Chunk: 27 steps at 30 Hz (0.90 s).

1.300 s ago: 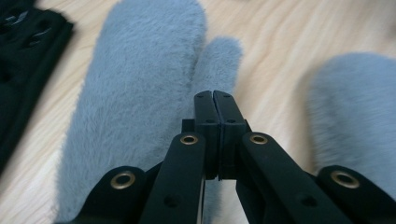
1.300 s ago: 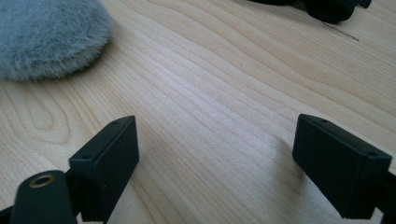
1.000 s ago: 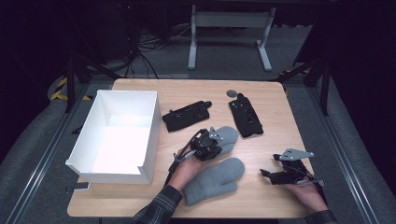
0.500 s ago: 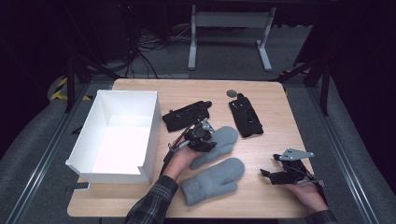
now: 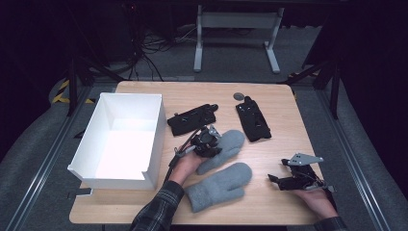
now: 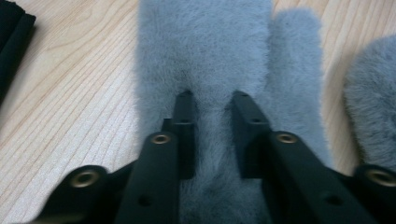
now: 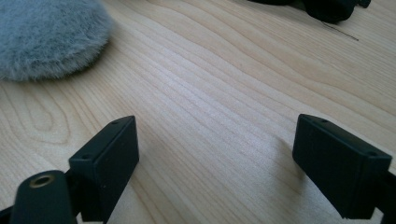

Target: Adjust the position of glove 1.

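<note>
At the centre of the high view, the left gripper presses onto the upper grey mitten, its jaws having just been closing and pinching the fur between them. The right gripper, lower right, rests on the table with jaws wide apart, holding nothing.

A white open-topped box is sitting along the left side of the wooden tabletop, its inside bare (one low wall at the near end is notched). Two black gloves are lying farther back: one black glove is resting just right of the box, the other black glove is lying angled toward the far right. A small grey disc is sitting near the far edge, just beside that second glove's tip.
</note>
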Motion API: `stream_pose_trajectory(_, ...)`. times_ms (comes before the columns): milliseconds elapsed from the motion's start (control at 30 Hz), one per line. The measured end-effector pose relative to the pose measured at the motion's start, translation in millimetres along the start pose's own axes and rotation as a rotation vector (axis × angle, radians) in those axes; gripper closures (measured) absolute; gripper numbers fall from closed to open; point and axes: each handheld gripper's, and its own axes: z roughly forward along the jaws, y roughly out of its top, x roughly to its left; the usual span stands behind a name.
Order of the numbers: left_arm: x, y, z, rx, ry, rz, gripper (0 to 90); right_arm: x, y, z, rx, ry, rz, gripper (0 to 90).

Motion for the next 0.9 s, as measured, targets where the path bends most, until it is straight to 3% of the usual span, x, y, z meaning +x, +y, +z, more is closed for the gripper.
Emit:
stream_pose_trajectory(100,-0.6,1.2,-1.4,0.001,0.004,0.000,82.8,0.1,0.0,-0.1,0.001,-0.001,0.000,14.8)
stream_pose_trajectory(200,1.5,1.4,-6.3,-0.013,-0.019,-0.036,84.0,0.1,0.1,-0.2,0.001,-0.001,0.001,14.8)
stream_pose_trajectory(400,0.9,4.2,-29.1,-0.039,-0.051,-0.069,84.9,0.0,0.1,-0.1,0.001,-0.001,0.000,14.8)
stream_pose_trajectory(600,-6.1,6.4,-53.8,-0.051,-0.056,-0.072,85.2,0.0,0.1,-0.1,0.001,-0.001,0.000,14.8)
stream_pose_trajectory(900,-26.8,8.7,-90.3,-0.062,-0.085,-0.050,85.3,0.0,0.1,-0.1,0.001,-0.001,0.000,14.8)
